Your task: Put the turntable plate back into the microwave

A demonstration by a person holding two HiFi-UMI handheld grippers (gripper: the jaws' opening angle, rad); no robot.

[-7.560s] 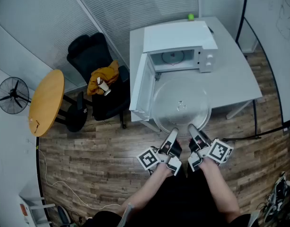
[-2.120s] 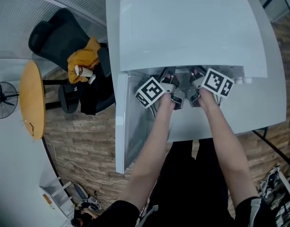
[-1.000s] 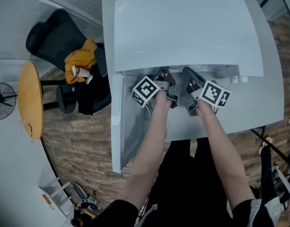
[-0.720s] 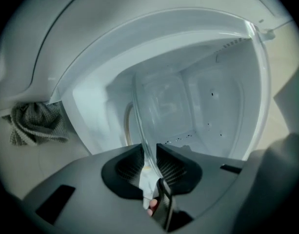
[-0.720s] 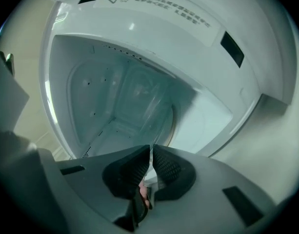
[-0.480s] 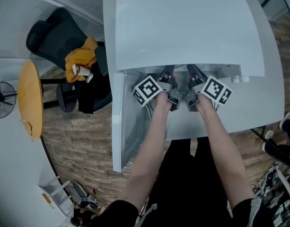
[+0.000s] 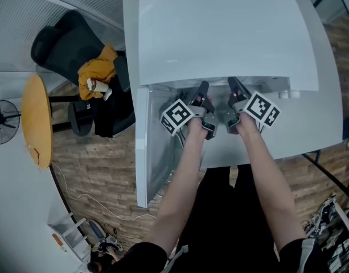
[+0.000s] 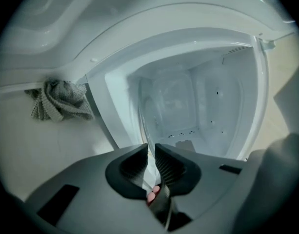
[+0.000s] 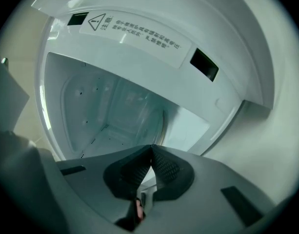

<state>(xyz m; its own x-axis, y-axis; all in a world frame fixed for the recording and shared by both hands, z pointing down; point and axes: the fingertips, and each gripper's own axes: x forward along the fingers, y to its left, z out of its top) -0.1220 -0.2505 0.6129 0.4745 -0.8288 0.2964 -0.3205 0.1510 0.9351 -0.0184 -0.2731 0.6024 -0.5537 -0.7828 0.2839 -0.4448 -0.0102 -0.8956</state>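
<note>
Reaching past the swung-open door (image 7: 144,152), the left gripper (image 8: 151,150) had just closed its jaws narrowly on the rim of the turntable plate (image 8: 143,126). The right gripper (image 9: 151,149) beside it was pinched together, empty. Beyond, the glass reached into the microwave (image 7: 220,33).

- A brown wood-plank floor (image 7: 89,169) fills the lower left and shows again at the right edge.
- A black office chair (image 7: 60,44) stands at upper left, with an orange garment (image 7: 97,73) heaped on its seat.
- A round wooden table (image 7: 36,121) sits at the left edge, seen nearly edge-on.
- A black fan (image 7: 3,121) stands just left of it, against the white wall (image 7: 15,209).
- The ribbed grey surface (image 7: 32,4) in the upper left corner is possibly blinds.
- A white table (image 7: 328,112) spans the upper middle and right.
- A thin pale cable (image 7: 91,201) trails across the floor at lower left.
</note>
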